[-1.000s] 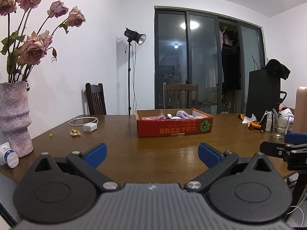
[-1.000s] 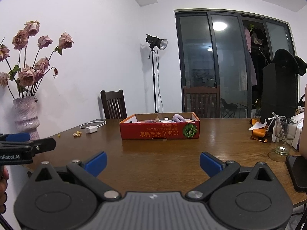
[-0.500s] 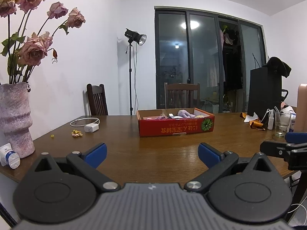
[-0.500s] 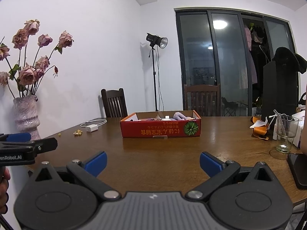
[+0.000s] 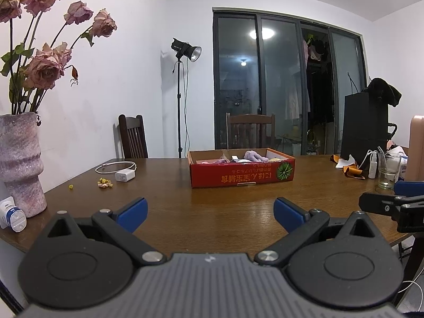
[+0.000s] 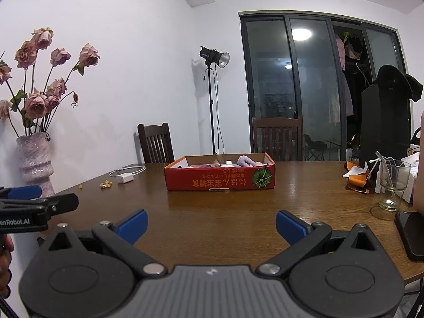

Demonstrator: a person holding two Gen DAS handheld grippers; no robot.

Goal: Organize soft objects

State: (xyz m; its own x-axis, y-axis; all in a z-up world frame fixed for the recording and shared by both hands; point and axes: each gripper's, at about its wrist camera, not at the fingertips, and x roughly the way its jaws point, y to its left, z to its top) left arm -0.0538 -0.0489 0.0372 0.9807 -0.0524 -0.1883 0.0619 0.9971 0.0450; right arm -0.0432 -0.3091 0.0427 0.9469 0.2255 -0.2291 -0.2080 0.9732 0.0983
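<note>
Nothing shifted, we hold left gripper (image 5: 210,209) and right gripper (image 6: 211,222) agape (both empty), level over table (image 5: 212,201), red box (image 5: 242,173) ahead, glass (image 6: 392,188) rightward.

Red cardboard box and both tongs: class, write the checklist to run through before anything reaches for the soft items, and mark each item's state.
1. Left tongs open and holding nothing: ok.
2. Right tongs open and holding nothing: ok.
3. Red cardboard box open-topped, flat on the table: ok.
4. Bare table between tongs and box: ok.
5. Purple soft item visible in the box: ok.
6. How many soft items lie inside: cannot tell.
</note>
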